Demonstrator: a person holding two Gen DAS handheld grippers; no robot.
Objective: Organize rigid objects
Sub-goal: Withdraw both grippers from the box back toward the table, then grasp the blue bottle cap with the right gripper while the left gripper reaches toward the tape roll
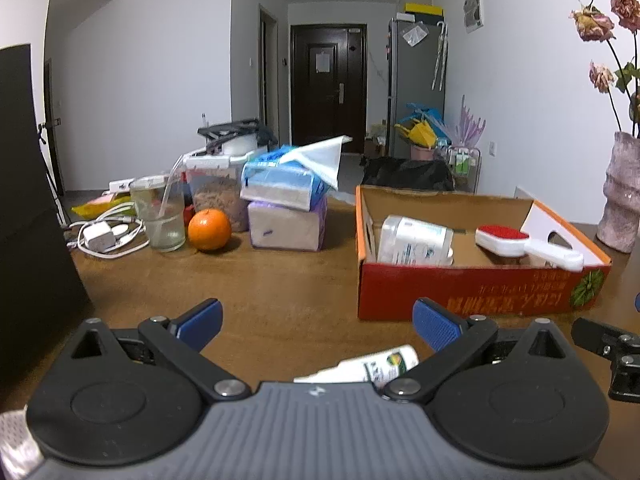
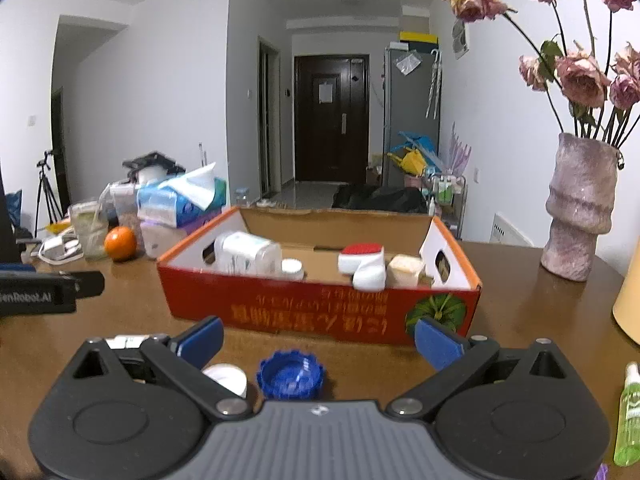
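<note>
A red cardboard box (image 1: 472, 296) (image 2: 320, 312) sits on the wooden table. Inside it lie a clear white-labelled bottle (image 1: 414, 241) (image 2: 246, 254) and a red-and-white brush (image 1: 520, 242) (image 2: 362, 262). My left gripper (image 1: 316, 326) is open and empty, above a white tube (image 1: 368, 366) lying on the table just under its body. My right gripper (image 2: 318, 338) is open and empty; a blue cap (image 2: 290, 374) and a white lid (image 2: 226, 376) lie below it, in front of the box. A green bottle (image 2: 630, 416) lies at the right edge.
An orange (image 1: 209, 229), a glass with a straw (image 1: 160, 216), stacked tissue packs (image 1: 284, 204) and white chargers (image 1: 102, 234) crowd the table's far left. A pink vase with dried roses (image 2: 580, 208) stands at the far right. A dark monitor edge (image 1: 32, 200) is on the left.
</note>
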